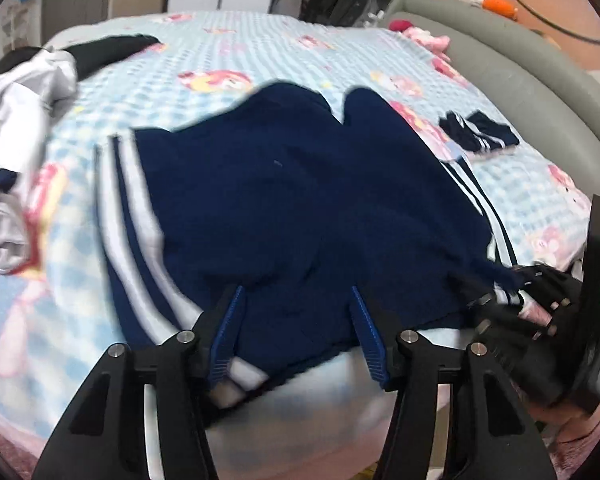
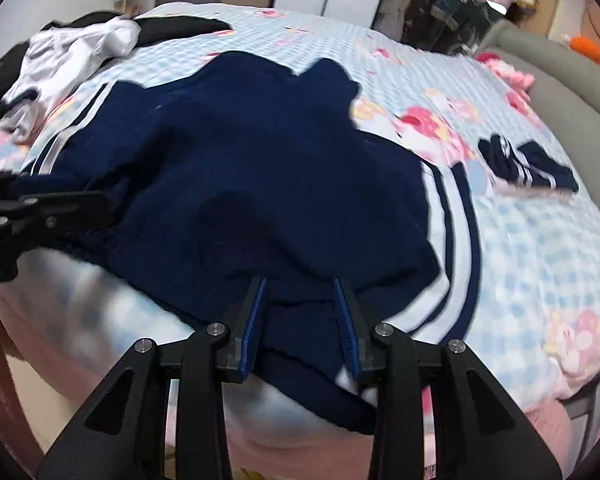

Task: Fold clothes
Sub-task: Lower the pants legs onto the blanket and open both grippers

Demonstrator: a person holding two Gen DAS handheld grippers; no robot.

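The navy-blue fleece garment with white side stripes (image 1: 300,208) lies spread at the near edge of the blue checked cartoon bedsheet (image 1: 240,52), apparently folded once at most. The left gripper (image 1: 298,334) and right gripper (image 2: 300,322) stand spread over its hem, pinching nothing. A small folded navy striped piece (image 1: 480,134) looks done; the crumpled white clothes pile (image 1: 24,96) waits.

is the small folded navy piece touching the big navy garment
Apart: in the right wrist view, checked sheet shows between the folded piece and the navy garment.
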